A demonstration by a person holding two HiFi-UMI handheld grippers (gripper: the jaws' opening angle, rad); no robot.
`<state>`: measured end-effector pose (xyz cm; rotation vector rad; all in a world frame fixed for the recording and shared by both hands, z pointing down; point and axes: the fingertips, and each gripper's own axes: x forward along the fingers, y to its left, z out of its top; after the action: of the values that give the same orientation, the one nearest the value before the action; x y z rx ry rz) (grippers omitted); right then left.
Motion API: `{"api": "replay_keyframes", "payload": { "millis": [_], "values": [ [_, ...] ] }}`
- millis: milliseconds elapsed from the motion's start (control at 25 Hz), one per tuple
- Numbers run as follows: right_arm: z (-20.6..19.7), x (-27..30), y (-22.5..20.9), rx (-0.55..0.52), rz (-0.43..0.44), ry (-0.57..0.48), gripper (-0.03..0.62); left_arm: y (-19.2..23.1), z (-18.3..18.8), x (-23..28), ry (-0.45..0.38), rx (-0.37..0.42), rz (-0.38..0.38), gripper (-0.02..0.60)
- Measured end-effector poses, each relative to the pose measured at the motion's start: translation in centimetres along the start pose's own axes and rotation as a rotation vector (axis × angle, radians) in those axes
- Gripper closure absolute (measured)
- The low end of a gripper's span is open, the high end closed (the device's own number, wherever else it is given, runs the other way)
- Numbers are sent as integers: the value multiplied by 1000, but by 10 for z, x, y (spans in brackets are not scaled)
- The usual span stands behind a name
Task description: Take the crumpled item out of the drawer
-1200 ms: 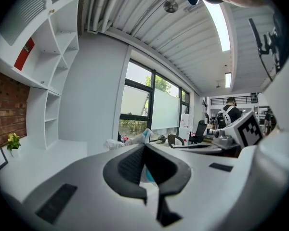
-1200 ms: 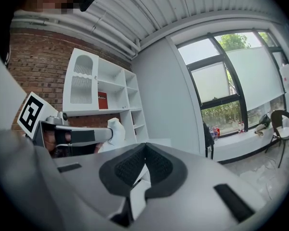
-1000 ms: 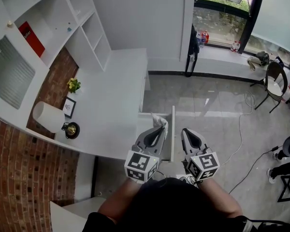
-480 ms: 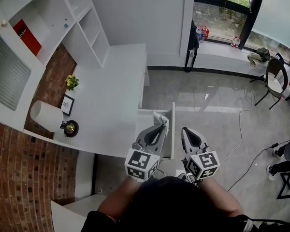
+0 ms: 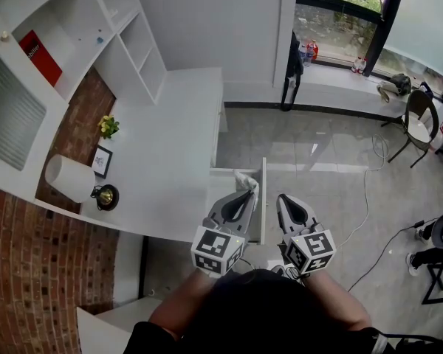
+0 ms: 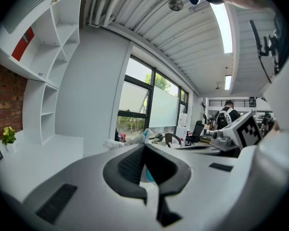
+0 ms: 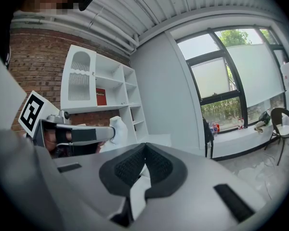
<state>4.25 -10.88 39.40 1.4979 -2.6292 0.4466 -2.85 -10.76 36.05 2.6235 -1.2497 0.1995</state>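
Unchanged since earlier: left gripper (image 5: 246, 192) clamped on crumpled white item (image 5: 244, 179) above open drawer (image 5: 263, 198) at smooth white desk (image 5: 170, 146) edge; right gripper (image 5: 282, 200) closed, empty; glossy grey floor (image 5: 317, 161).

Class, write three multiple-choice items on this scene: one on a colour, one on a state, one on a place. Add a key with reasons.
1. What colour is the book on the shelf?
A. red
B. blue
C. green

2. How is the drawer?
A. shut
B. pulled open
C. removed

3. Where is the crumpled item?
A. on the shelf
B. lying loose in the drawer
C. in the left gripper

Key:
1 A: the head view shows a red cover against the white shelf.
2 B: its front panel stands out from the desk edge.
3 C: the left gripper's jaws are closed on the white item, which sticks out past their tips.
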Motion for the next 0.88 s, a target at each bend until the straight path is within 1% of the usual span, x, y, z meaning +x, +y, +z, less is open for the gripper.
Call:
{"api": "replay_keyframes", "payload": {
  "millis": [880],
  "values": [
    [-5, 1, 6, 10, 3, 12, 594, 4, -4, -7, 5, -7, 5, 569]
  ]
}}
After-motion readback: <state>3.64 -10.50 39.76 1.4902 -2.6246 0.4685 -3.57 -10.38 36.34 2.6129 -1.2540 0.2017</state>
